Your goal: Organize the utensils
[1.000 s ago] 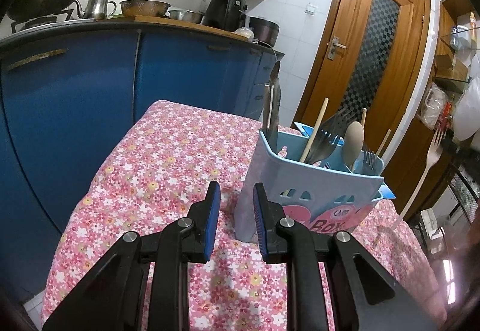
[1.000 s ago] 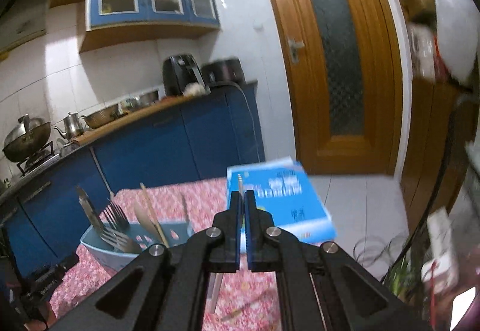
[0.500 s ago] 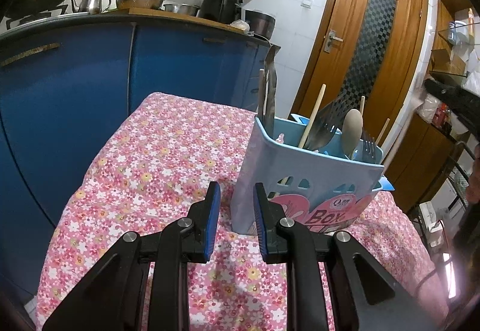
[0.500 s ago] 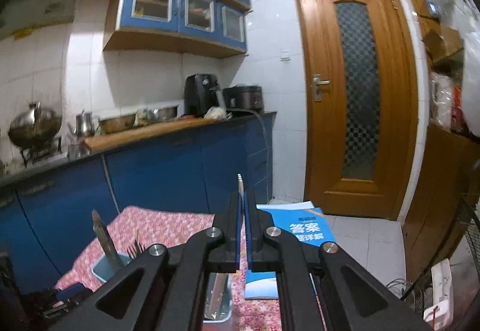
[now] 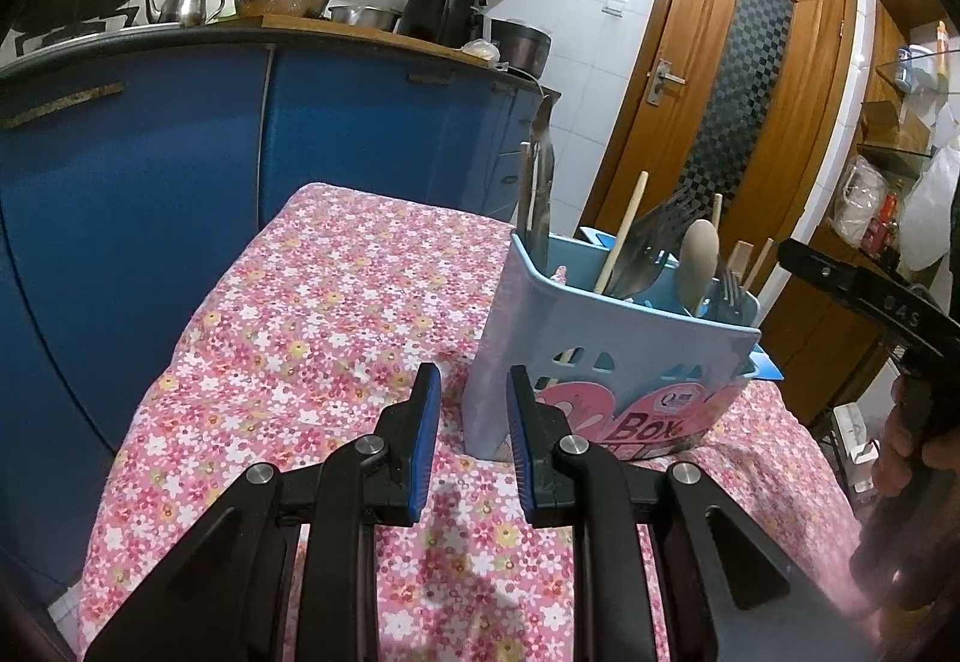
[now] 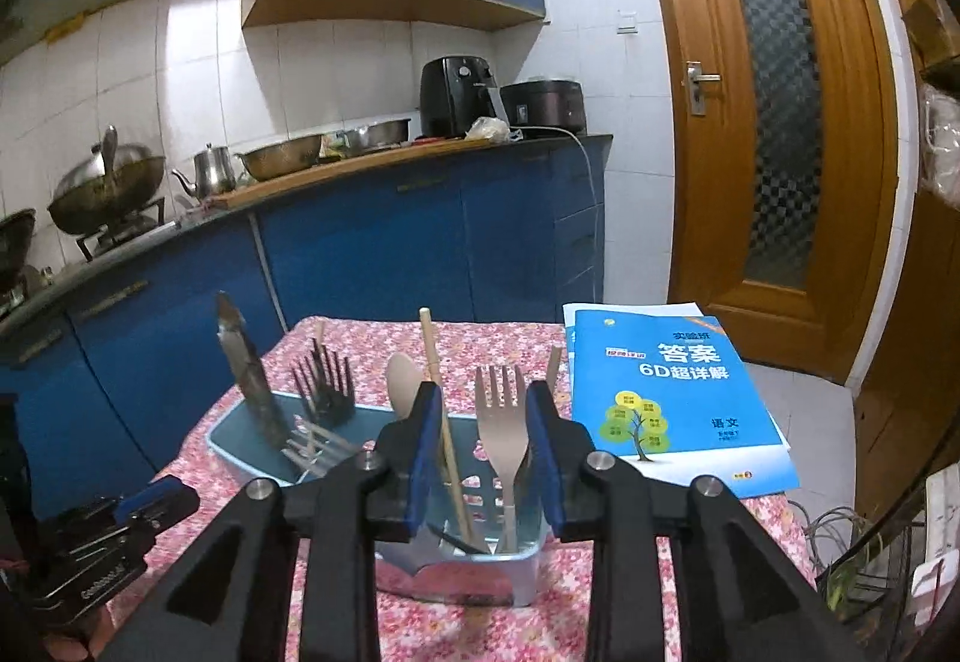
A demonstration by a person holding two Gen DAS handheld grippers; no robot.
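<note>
The blue utensil caddy [image 5: 606, 362] stands on the flowered tablecloth [image 5: 312, 338] holding forks [image 6: 501, 422], a spoon and sticks, the right gripper [image 6: 483, 458] hanging above it with fingers apart and empty, the left gripper [image 5: 468, 452] low beside it, likewise parted.

I see a matt floral cloth [image 5: 336, 314] covering the worktop. On it stands a smooth, light-blue plastic caddy [image 5: 606, 344] holding shiny metal forks [image 6: 321, 380], a pale matt fork [image 6: 503, 422] and wooden sticks [image 6: 441, 410]. A glossy paper booklet [image 6: 672, 398] lies at the worktop's far right corner. My fingers [image 5: 425, 422] carry ribbed blue pads.
</note>
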